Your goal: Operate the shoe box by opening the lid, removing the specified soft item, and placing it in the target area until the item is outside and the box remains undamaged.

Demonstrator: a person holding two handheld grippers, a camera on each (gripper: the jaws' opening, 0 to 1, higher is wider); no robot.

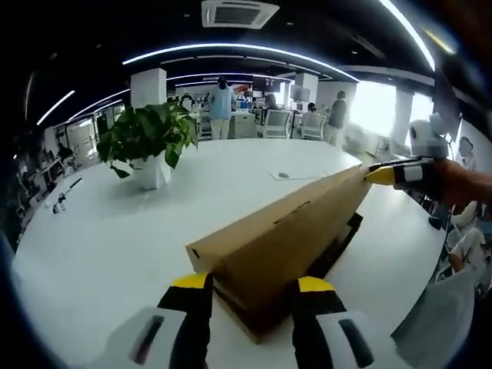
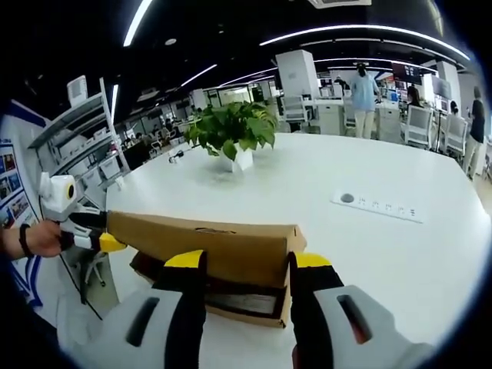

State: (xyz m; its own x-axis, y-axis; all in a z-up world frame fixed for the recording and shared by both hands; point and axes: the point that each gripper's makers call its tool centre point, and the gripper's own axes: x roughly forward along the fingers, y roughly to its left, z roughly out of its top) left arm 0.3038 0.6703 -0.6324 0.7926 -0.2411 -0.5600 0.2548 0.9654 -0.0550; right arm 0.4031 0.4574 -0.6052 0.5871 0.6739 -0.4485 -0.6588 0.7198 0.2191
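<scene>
in the left gripper view, my left gripper (image 1: 252,286) sits at the bottom centre of the frame, with its two yellow-tipped jaws on either side of the near end of the shoe box lid (image 1: 288,227). the jaws stand narrow around the cardboard, but i cannot tell if they really pinch it or only bracket it. the lid is tilted up, and under it i see the dark box base (image 1: 338,247) on the white table (image 1: 115,238). at the right edge of the frame the right gripper (image 1: 384,175) meets the far end of the lid. a potted plant (image 1: 147,142) stands in the upper left, well apart from the box.

in the right gripper view, my right gripper (image 2: 246,265) is at the bottom centre, its jaws also close around the end of the lid (image 2: 207,242). the base (image 2: 231,298) shows dark under the raised lid. the left gripper (image 2: 108,242) touches the lid's other end at the left edge. a power strip (image 2: 377,206) lies on the table (image 2: 323,169), in the right middle of the frame.

i judge the step in hand is opening the lid; the soft item is hidden to me. next i should lift both ends evenly, so the cardboard does not bend, and put the lid aside.
</scene>
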